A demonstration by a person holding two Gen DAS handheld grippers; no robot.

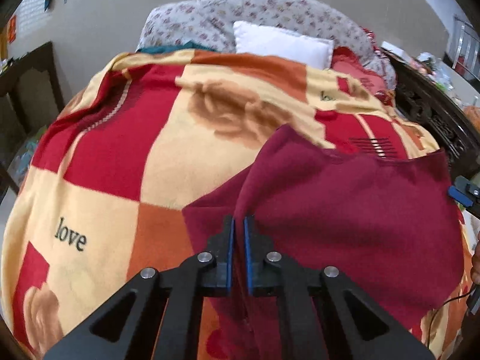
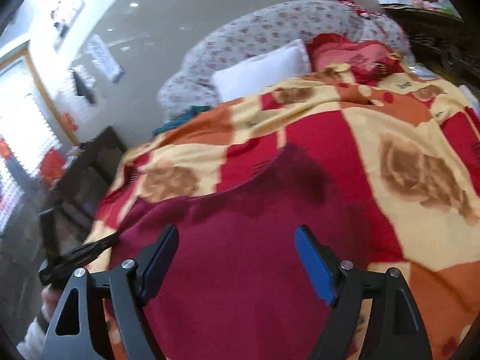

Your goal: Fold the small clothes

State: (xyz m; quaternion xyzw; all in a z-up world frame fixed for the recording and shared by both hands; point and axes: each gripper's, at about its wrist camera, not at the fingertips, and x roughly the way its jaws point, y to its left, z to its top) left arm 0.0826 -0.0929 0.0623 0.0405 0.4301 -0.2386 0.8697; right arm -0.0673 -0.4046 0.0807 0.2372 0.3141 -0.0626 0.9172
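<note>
Left gripper: bottom centre of the left wrist view, black linkage arms, blue pads drawn nearly together, clenched on a raised ridge of the maroon garment. The pinched fold rises between the fingers and runs up the frame.

Right gripper: bottom centre of the right wrist view, fingers spread wide, released, nothing between them. It hangs over the garment; whether the tips touch the cloth cannot be told.

Maroon garment: soft fleece-like cloth, lower right of the left view, lower centre of the right view. It lies on the blanket, lifted only at the left gripper's pinch. Its far edge dips in a shallow curve in both views. In the left view its right edge reaches the right gripper's blue tip at the frame's right margin.

Blanket: checked in red, cream and orange, with brown rose prints and the word "love" at lower left. Broad bare stretches lie left of the garment and beyond it.

Farther back, upper centre: white pillow, red cushion just beside it, teal cloth to the left, and a floral-print quilt heaped behind.

Surroundings: dark carved wooden bed frame along the right; dark cabinet at left; beige wall with papers pinned at upper left; bright window at the left edge of the right view.
</note>
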